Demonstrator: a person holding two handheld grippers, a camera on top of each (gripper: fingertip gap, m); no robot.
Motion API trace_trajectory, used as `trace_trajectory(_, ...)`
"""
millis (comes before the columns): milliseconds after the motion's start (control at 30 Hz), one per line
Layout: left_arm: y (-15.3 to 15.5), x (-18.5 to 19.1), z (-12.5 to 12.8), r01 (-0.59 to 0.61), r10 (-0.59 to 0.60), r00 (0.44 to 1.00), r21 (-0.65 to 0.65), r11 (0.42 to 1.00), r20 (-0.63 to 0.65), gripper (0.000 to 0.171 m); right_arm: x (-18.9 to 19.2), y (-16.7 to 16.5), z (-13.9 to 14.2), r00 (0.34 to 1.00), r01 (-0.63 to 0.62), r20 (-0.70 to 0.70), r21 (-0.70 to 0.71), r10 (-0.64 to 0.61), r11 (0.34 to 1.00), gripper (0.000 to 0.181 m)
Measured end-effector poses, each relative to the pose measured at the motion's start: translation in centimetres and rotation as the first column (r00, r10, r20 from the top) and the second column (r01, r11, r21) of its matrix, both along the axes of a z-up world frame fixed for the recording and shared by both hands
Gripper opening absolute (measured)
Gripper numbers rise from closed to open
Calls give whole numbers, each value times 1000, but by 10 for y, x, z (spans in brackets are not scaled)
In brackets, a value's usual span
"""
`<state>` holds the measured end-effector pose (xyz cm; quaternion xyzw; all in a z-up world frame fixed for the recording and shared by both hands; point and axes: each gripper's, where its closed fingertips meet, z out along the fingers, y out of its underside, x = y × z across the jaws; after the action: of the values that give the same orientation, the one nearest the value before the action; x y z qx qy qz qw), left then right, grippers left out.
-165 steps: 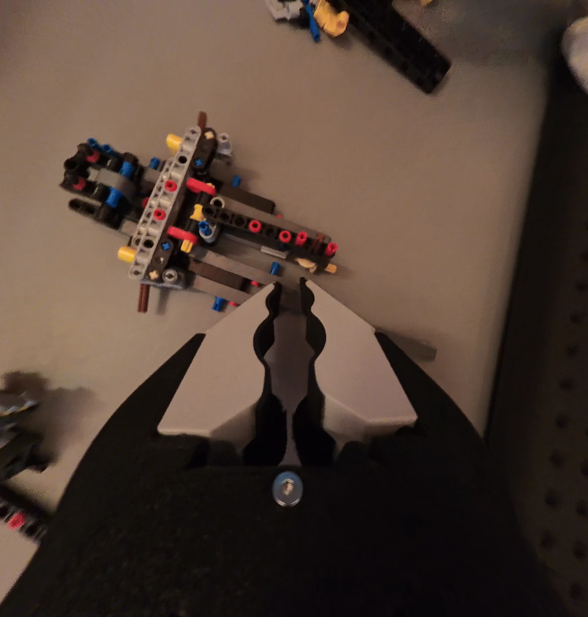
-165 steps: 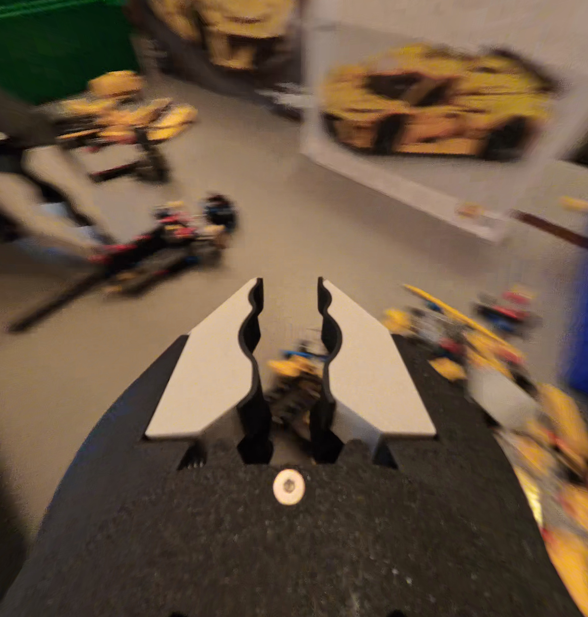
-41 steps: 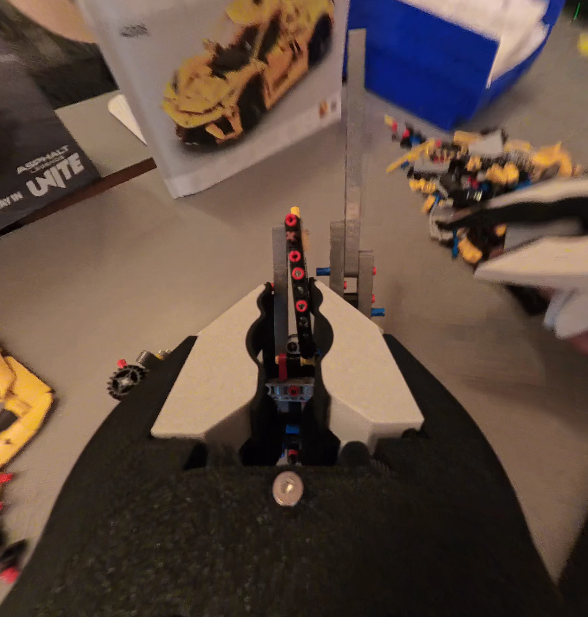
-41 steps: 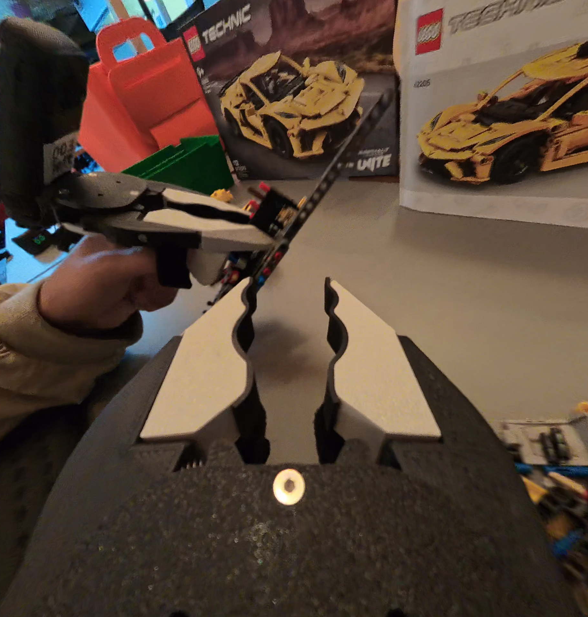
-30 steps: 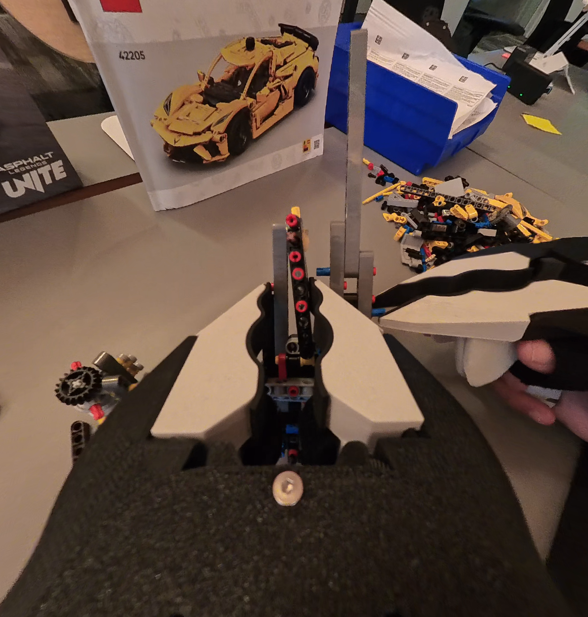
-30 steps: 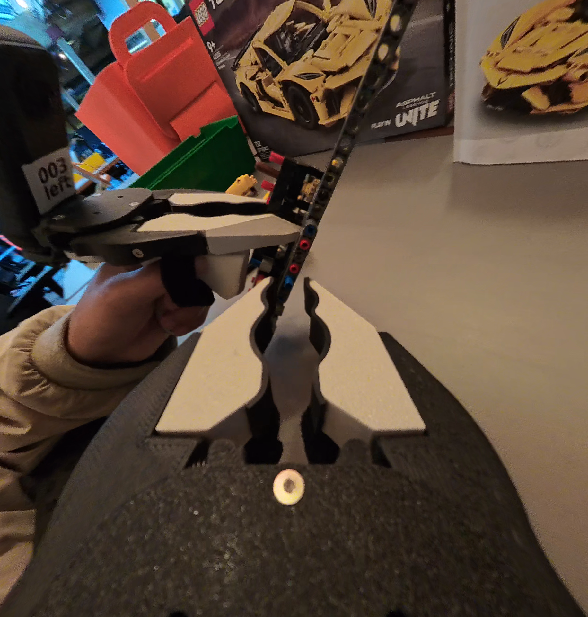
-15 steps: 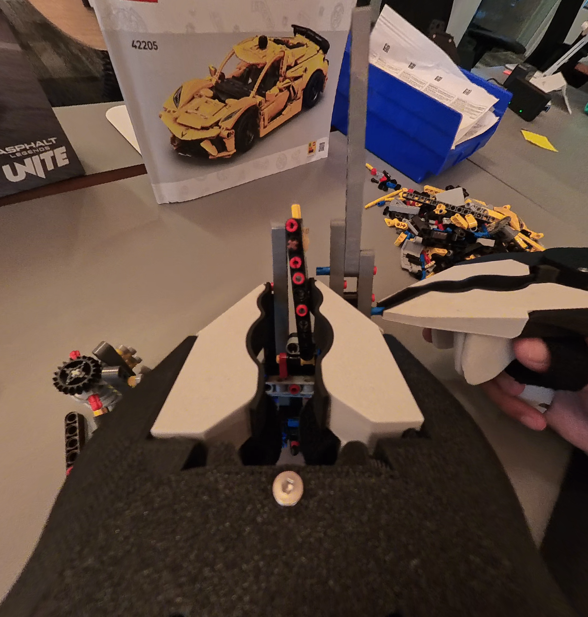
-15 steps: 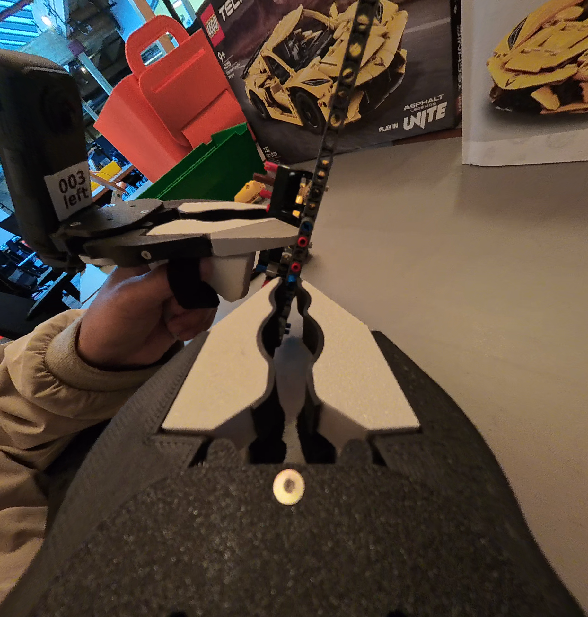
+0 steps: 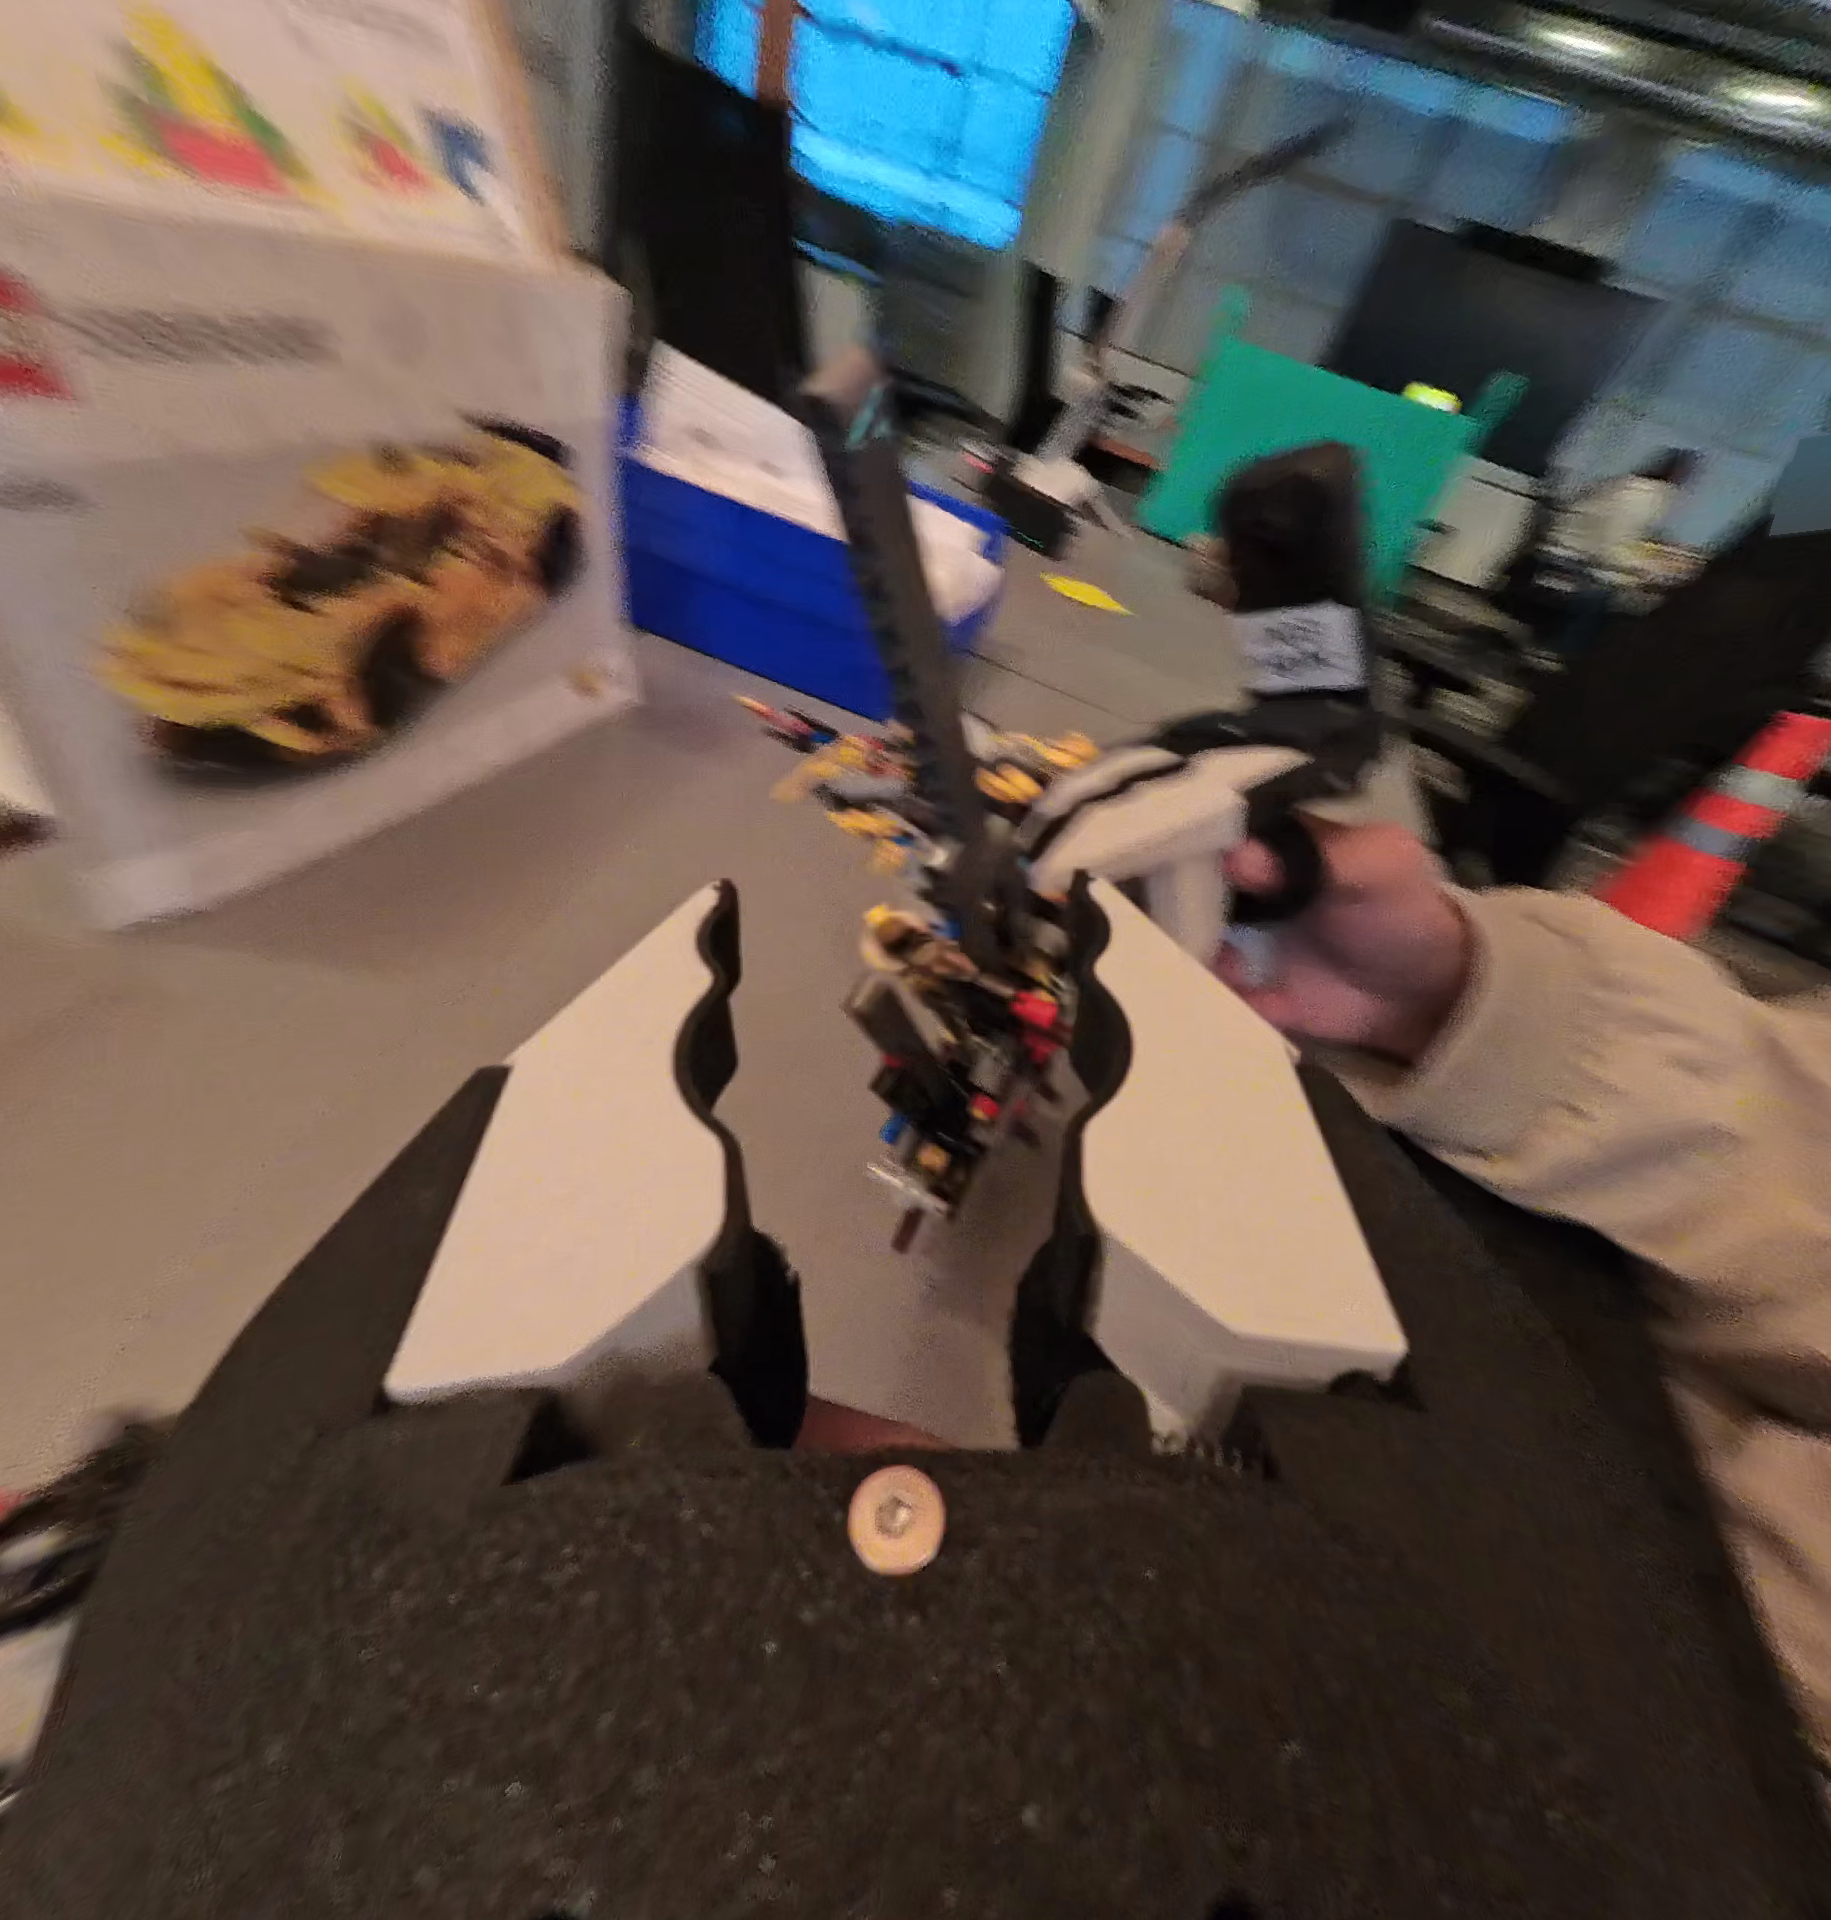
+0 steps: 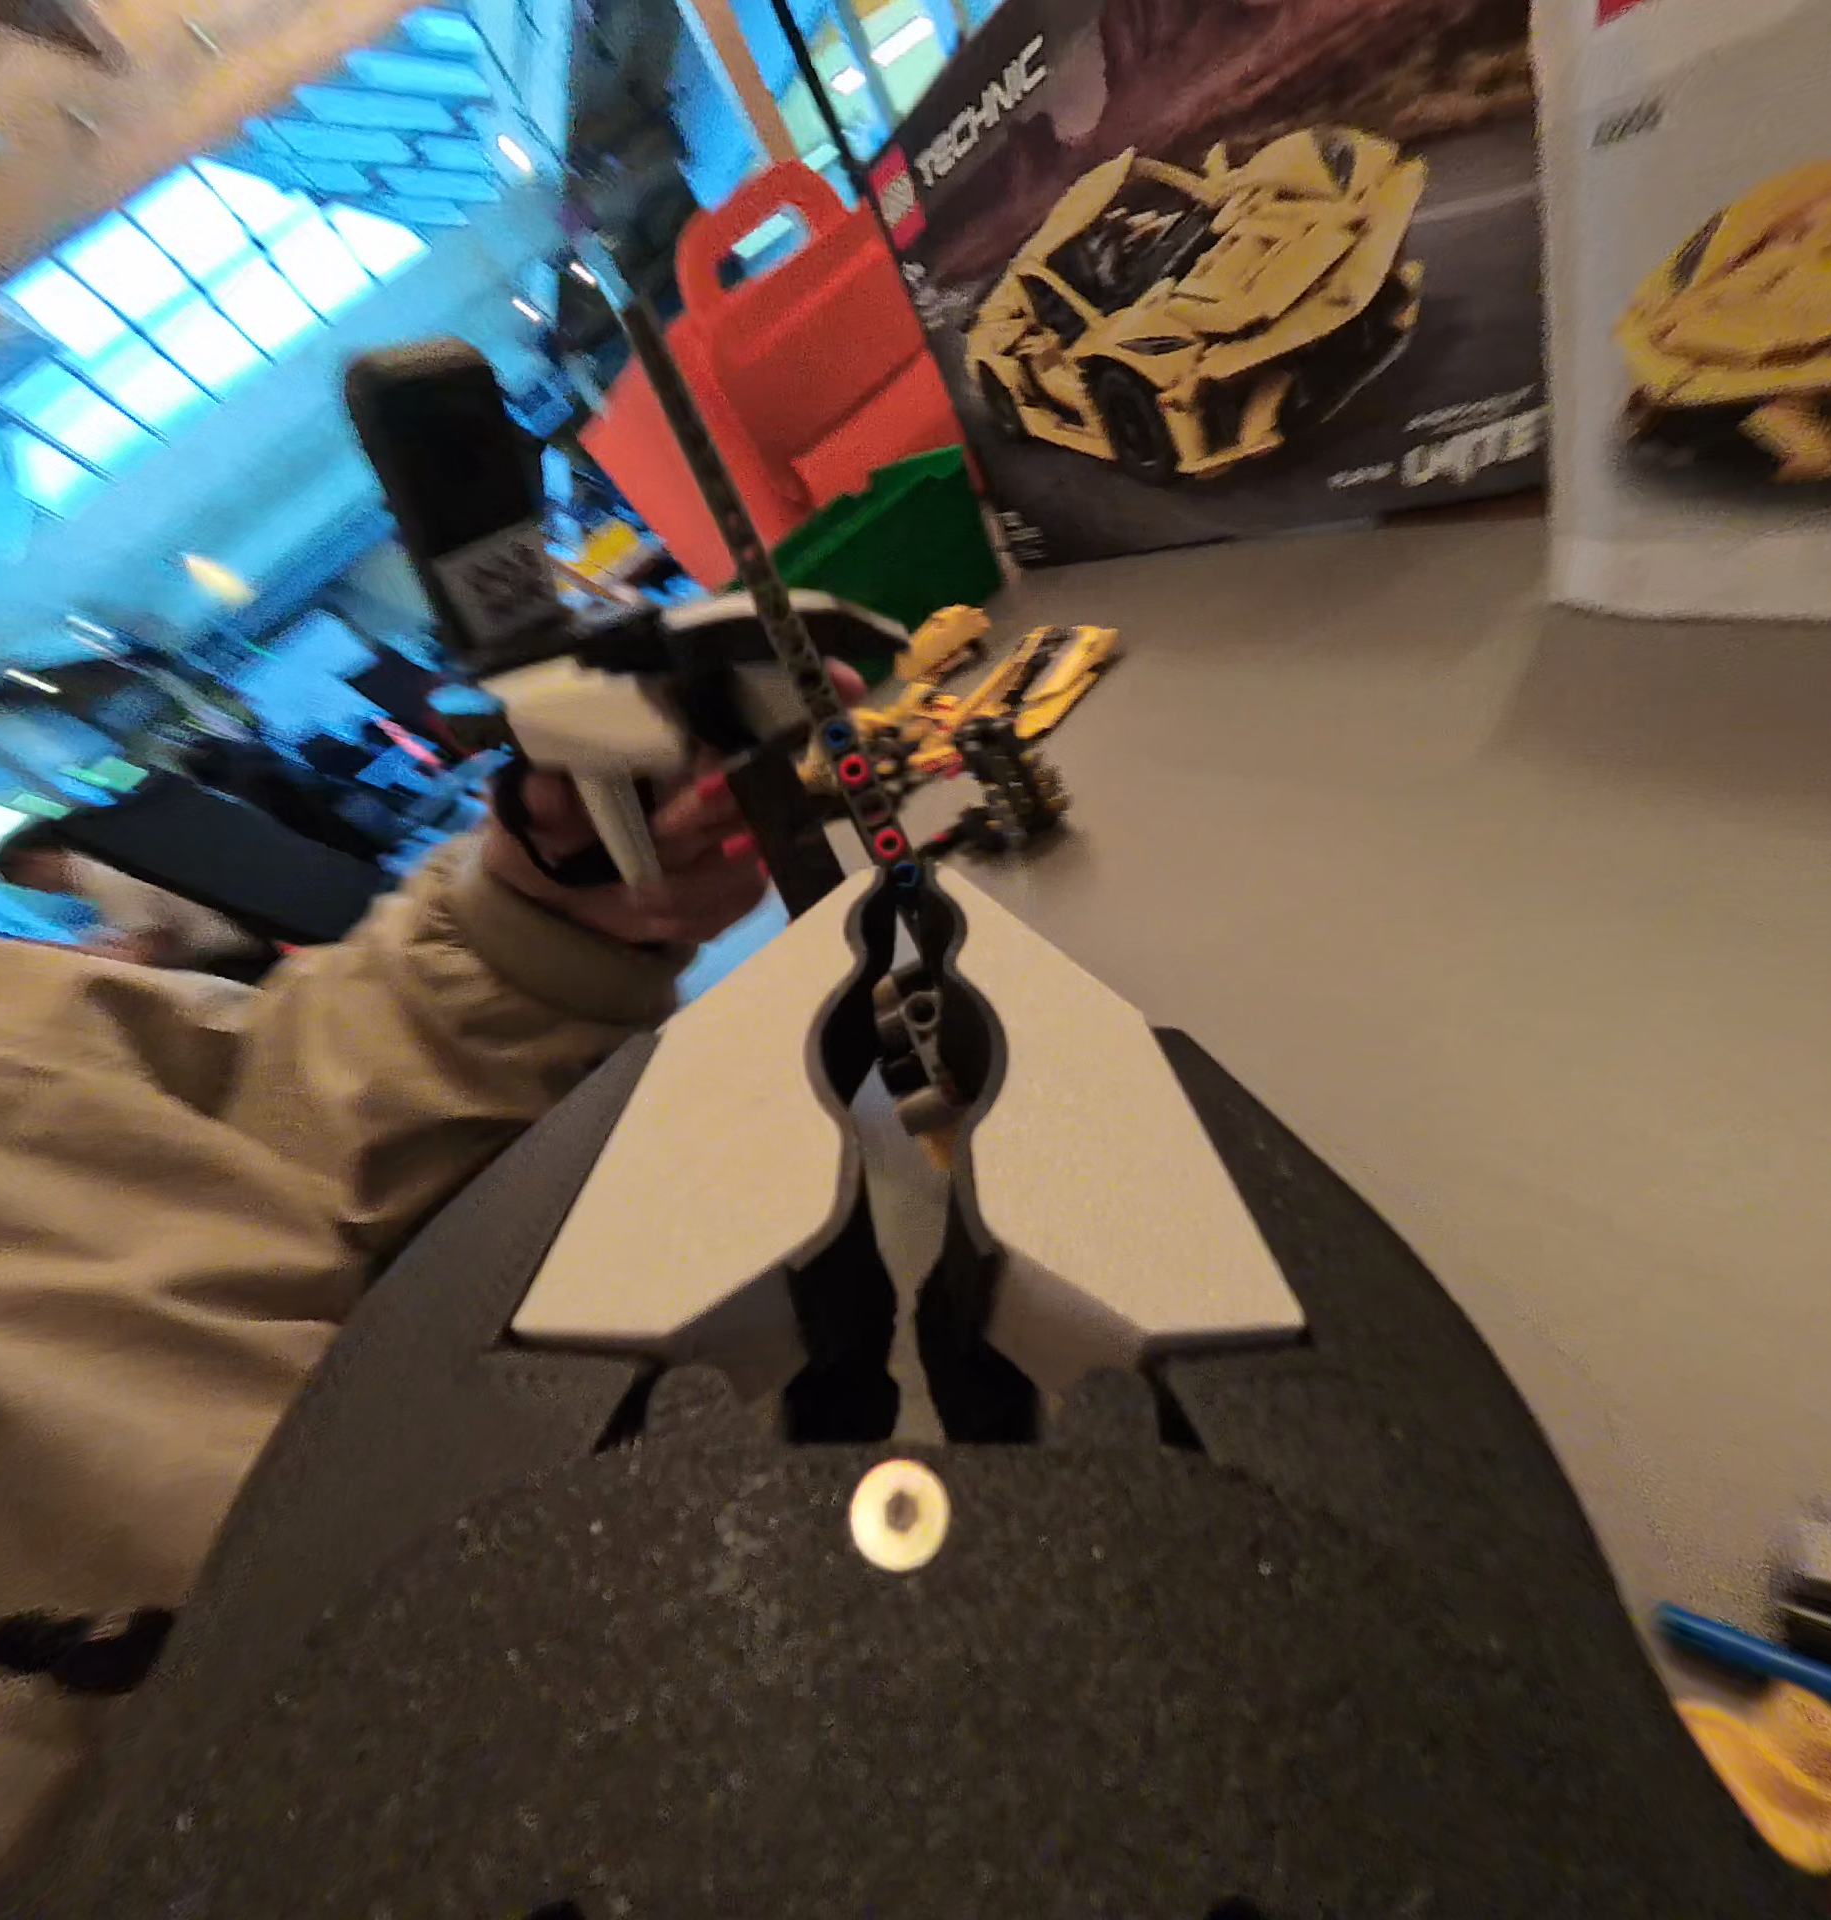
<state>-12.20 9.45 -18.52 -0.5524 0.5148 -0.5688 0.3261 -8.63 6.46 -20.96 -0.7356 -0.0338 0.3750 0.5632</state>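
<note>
A grey bench (image 10: pixel 1410 831) fills the lower half of both views; behind it lies a blurred hall with blue-lit windows at the upper left of the right wrist view, a green panel (image 9: pixel 1295 457) and one orange traffic cone (image 9: pixel 1721 821) at the right edge of the left wrist view.

The right tool (image 10: pixel 903 883) has its fingers pinched together on the lower end of a brick assembly (image 10: pixel 869 800), whose long black holed beam rises toward the top of the frame. In the left wrist view the same assembly (image 9: pixel 952 1029) hangs above the bench between the fingers of the left tool (image 9: pixel 900 899), which stand wide apart; whether the right-hand finger touches it is hidden by blur.

Each tool is gripped by one hand in a beige sleeve (image 10: pixel 163 1122).

Two printed cartons showing a yellow car stand at the back: a dark one (image 10: pixel 1233 312) and a white one (image 10: pixel 1721 312). There is one red carrier (image 10: pixel 786 374), one green bin (image 10: pixel 890 540), one blue bin (image 9: pixel 765 561), a loose pile of bricks (image 9: pixel 869 769) and a partly built yellow car (image 10: pixel 1004 665).
</note>
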Motion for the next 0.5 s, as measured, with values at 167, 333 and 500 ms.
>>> trace_trajectory(167,-35,4,-28,208,-224,972,-198,958,-64,79,-10,1,0,984,-62,-168,-22,57,998,1)
trace_trajectory(333,-33,3,-13,242,-240,970,-247,938,35,56,-15,2,-5,991,-71,-114,-30,67,997,2)
trace_trajectory(500,-17,-3,-9,195,-195,981,-183,963,18,41,-19,2,-9,996,-71,-64,-37,69,997,2)
